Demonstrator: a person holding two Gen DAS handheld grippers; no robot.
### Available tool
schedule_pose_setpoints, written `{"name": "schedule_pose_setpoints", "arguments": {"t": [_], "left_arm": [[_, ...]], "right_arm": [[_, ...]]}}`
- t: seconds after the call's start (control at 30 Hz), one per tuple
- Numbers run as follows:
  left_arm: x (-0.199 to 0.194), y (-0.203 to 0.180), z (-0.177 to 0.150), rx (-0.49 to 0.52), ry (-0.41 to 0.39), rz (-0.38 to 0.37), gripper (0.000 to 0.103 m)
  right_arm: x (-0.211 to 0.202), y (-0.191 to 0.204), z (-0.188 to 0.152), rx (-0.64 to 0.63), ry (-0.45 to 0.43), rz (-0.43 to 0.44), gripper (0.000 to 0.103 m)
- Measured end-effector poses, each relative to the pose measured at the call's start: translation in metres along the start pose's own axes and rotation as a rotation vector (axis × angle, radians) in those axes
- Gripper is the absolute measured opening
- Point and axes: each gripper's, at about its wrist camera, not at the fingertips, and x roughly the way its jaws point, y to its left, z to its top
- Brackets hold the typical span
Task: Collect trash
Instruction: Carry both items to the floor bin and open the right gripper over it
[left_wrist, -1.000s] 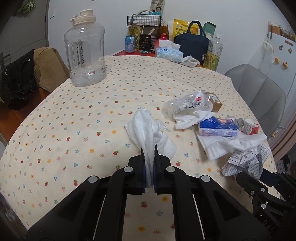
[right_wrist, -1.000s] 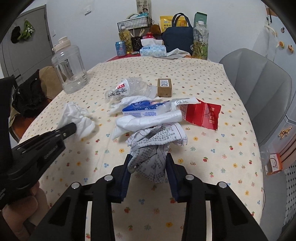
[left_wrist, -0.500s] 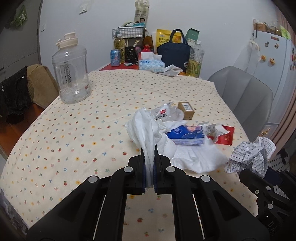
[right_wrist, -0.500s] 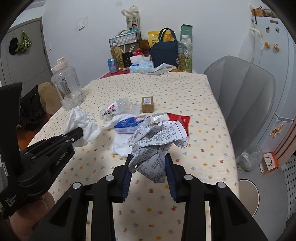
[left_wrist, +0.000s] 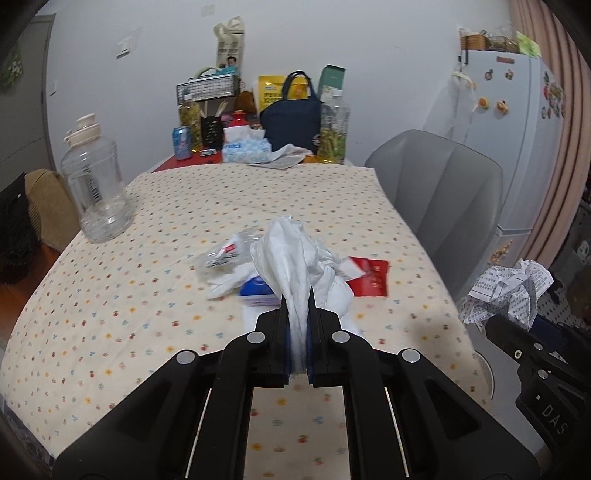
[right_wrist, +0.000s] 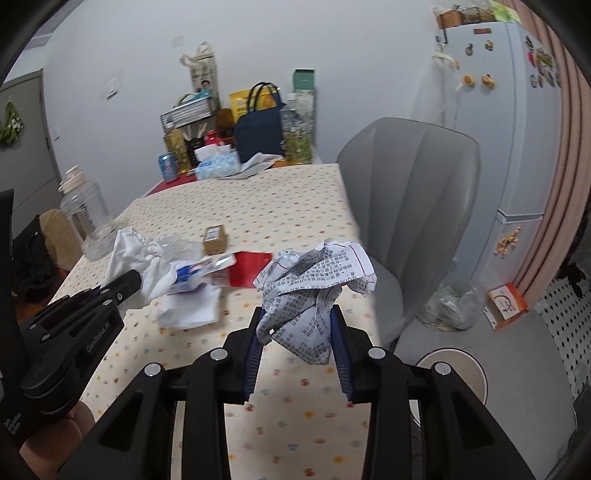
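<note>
We hold a white tissue wad (left_wrist: 297, 266) clamped between the nearly closed fingers of the left gripper (left_wrist: 298, 317), lifted clear above the table (left_wrist: 155, 280). In the right gripper (right_wrist: 297, 328) we squeeze a crumpled printed paper (right_wrist: 314, 284), its fingers pressed against both sides of the wad and held partly apart by it, near the table's right edge. On the flowered cloth below lie more scraps: a crushed clear plastic bottle (left_wrist: 221, 254), a blue tissue pack (left_wrist: 258, 291), a red wrapper (left_wrist: 369, 280), a flat white napkin (right_wrist: 190, 310) and a small brown box (right_wrist: 215, 239). A large clear jug (left_wrist: 94, 184) stands at the left. Beside the grey chair (right_wrist: 410, 206), what looks like a bin's round rim (right_wrist: 452, 369) shows on the floor.
</note>
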Motion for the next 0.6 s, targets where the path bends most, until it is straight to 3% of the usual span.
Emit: {"name": "schedule_pose_setpoints", "arguments": {"t": [0.6], "left_arm": [[0.026,-0.127,0.01,0.173,0.028,-0.127,0.007]], "right_arm": [[-0.01,-0.124,-0.002,0.19,-0.027,-0.187,0.035]]}}
